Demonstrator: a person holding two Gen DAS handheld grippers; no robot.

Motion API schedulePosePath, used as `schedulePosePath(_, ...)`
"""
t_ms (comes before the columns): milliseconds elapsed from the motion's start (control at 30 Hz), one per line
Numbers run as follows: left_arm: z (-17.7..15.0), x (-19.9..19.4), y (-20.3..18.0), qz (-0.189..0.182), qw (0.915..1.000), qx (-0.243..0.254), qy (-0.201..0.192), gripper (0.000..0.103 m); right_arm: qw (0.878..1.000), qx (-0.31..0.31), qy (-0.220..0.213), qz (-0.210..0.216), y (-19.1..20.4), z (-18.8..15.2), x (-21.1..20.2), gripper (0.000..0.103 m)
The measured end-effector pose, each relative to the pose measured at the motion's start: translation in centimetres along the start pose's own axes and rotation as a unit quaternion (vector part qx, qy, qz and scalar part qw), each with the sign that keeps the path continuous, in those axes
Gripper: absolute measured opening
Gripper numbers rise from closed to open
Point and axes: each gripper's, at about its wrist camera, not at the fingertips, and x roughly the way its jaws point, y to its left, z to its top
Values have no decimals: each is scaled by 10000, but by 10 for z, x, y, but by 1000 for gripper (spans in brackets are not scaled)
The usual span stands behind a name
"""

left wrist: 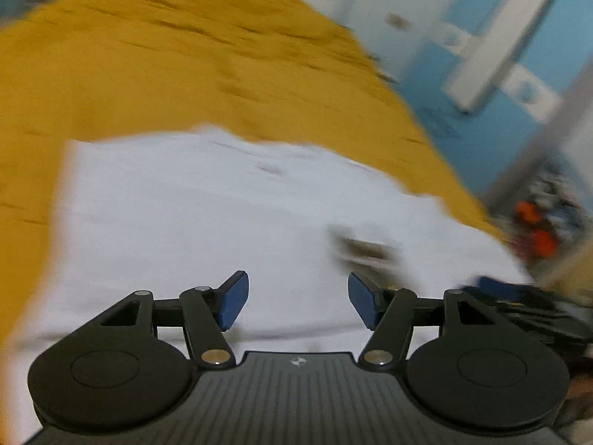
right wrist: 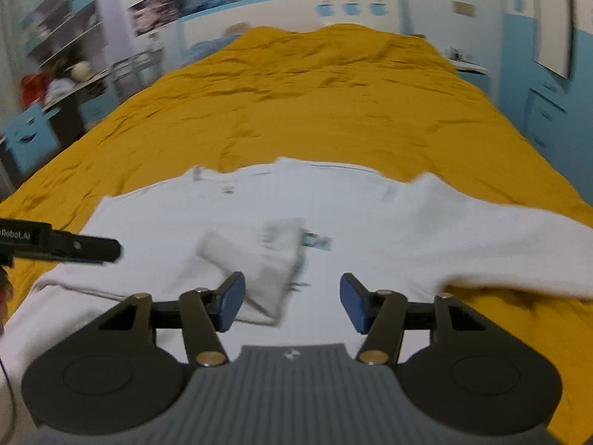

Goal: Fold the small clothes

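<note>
On the mustard-yellow quilted bedspread (right wrist: pixel 315 92) your white cotton T-shirt (right wrist: pixel 370 222) lies spread, one sleeve folded inward; left gripper (left wrist: pixel 298 298) and right gripper (right wrist: pixel 292 298) hover released, so next pinch the other sleeve

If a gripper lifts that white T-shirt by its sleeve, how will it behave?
The white T-shirt will probably droop limply, as its sleeve already lies flopped over. It looks thin, so likely light. It may drag across the wrinkled mustard bedspread.
</note>
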Motion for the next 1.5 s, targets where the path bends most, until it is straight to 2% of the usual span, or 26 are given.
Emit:
schedulePosePath(67, 5, -7, 27, 501, 9985, -175, -101, 73, 9998, -191, 34, 77, 18, 6, 16, 58)
schedulePosePath(133, 9, -12, 51, 831, 9954, -395, -250, 73, 9989, -434, 92, 120, 36, 11, 34, 62)
schedulePosePath(233, 16, -10, 83, 1086, 9909, -689, -389, 72, 9963, -843, 174, 13, 60, 17, 59, 63)
schedulePosePath(300, 20, -5, 102, 1014, 9896, -937, -406, 72, 9947, -1005, 201, -92, 69, 21, 74, 60)
schedulePosePath(333, 22, 1, 110, 928, 9886, -1118, -392, 71, 9939, -1072, 215, -146, 72, 23, 80, 56)
schedulePosePath(400, 25, 11, 120, 819, 9867, -1353, -382, 70, 9920, -1204, 263, -257, 74, 27, 89, 26)
schedulePosePath(433, 25, 19, 123, 758, 9864, -1419, -352, 68, 9919, -1202, 305, -273, 71, 30, 90, 18)
schedulePosePath(467, 23, 22, 130, 734, 9860, -1464, -322, 62, 9929, -1121, 297, -269, 66, 33, 88, 10)
schedulePosePath(533, 21, 33, 135, 696, 9852, -1553, -210, 26, 9953, -900, 165, -328, 51, 38, 76, 7)
schedulePosePath(633, 15, 39, 137, 683, 9852, -1552, -239, 12, 9972, -521, 82, -530, 19, 39, 57, 3)
schedulePosePath(667, 13, 40, 140, 678, 9850, -1564, -265, 10, 9973, -381, 138, -619, 6, 37, 52, 4)
schedulePosePath(733, 11, 39, 143, 637, 9835, -1667, -304, 9, 9961, -123, 293, -821, -19, 29, 48, 4)
schedulePosePath(833, 9, 35, 145, 573, 9827, -1734, -318, 10, 9914, 327, 575, -1126, -55, 15, 49, 12)
schedulePosePath(900, 12, 35, 149, 543, 9813, -1817, -329, 13, 9900, 749, 641, -1006, -74, 10, 47, 28)
schedulePosePath(1000, 18, 39, 158, 529, 9770, -2039, -320, 21, 9889, 1204, 526, -700, -89, 13, 51, 31)
schedulePosePath(1167, 24, 53, 164, 505, 9697, -2358, -395, 21, 9870, 1502, 435, -364, -91, 28, 81, 31)
schedulePosePath(1233, 27, 57, 162, 503, 9694, -2364, -440, 17, 9860, 1546, 503, -381, -90, 29, 97, 29)
schedulePosePath(1267, 27, 59, 161, 504, 9698, -2342, -456, 12, 9856, 1548, 541, -409, -90, 29, 104, 20)
schedulePosePath(1300, 28, 59, 159, 515, 9707, -2299, -469, 9, 9854, 1541, 582, -440, -90, 29, 110, 1)
schedulePosePath(1367, 28, 55, 156, 556, 9719, -2212, -579, 7, 9855, 1522, 605, -440, -88, 31, 115, 0)
schedulePosePath(1433, 26, 45, 157, 482, 9704, -2239, -768, 6, 9879, 1475, 266, -399, -87, 36, 100, 0)
schedulePosePath(1500, 26, 42, 157, 530, 9703, -2221, -794, 6, 9899, 1342, -97, -449, -85, 42, 80, 0)
